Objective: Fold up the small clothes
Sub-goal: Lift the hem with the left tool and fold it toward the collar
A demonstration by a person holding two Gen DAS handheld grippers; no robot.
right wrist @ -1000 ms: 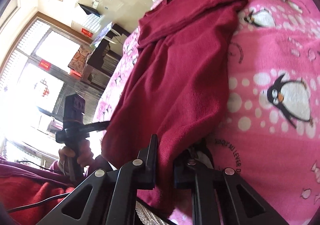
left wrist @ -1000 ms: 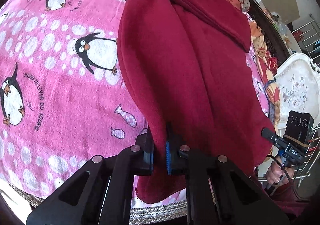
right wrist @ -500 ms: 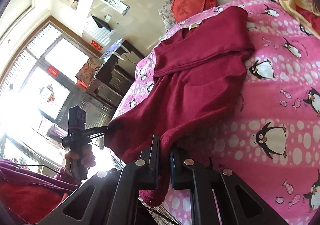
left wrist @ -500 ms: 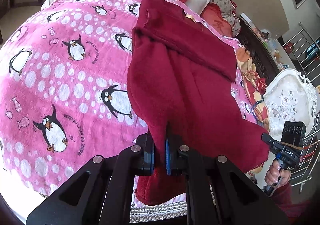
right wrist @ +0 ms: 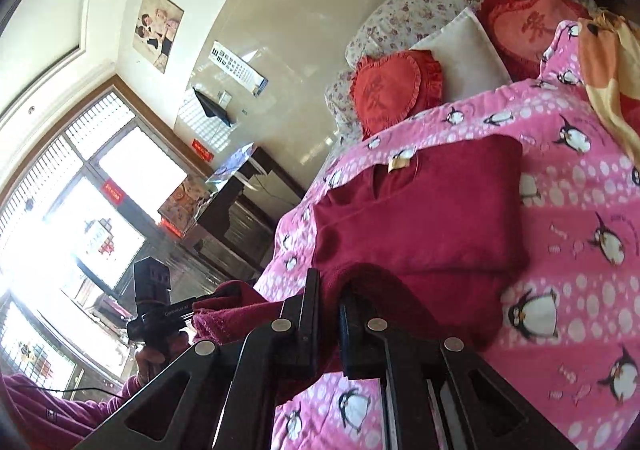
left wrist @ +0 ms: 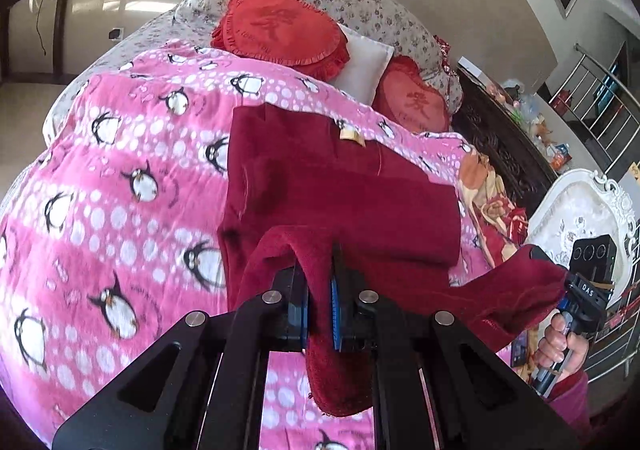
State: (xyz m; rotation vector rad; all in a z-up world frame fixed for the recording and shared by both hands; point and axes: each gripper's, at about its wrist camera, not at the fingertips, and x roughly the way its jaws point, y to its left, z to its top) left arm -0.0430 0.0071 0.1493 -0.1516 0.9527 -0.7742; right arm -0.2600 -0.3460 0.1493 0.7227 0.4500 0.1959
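A dark red fleece garment (left wrist: 344, 193) (right wrist: 424, 217) lies on the pink penguin blanket (left wrist: 120, 217) (right wrist: 580, 290), its upper part flat with a tan label near the collar. Its near hem is lifted off the bed and stretched between both grippers. My left gripper (left wrist: 319, 310) is shut on one hem corner, and cloth hangs down below the jaws. My right gripper (right wrist: 329, 314) is shut on the other corner. Each gripper also shows in the other's view, held by a hand: the right gripper (left wrist: 560, 282) and the left gripper (right wrist: 200, 304).
Two red heart cushions (left wrist: 280, 29) and a white pillow (left wrist: 366, 61) lie at the head of the bed. A dark carved headboard (left wrist: 504, 141) and a white chair (left wrist: 580, 209) stand to the right. A bright window (right wrist: 80, 209) and dark cabinet (right wrist: 240, 217) are on the left.
Both grippers have risen and drawn back from the bed, lifting the garment's lower hem with them. More of the bed, pillows and room has come into view.
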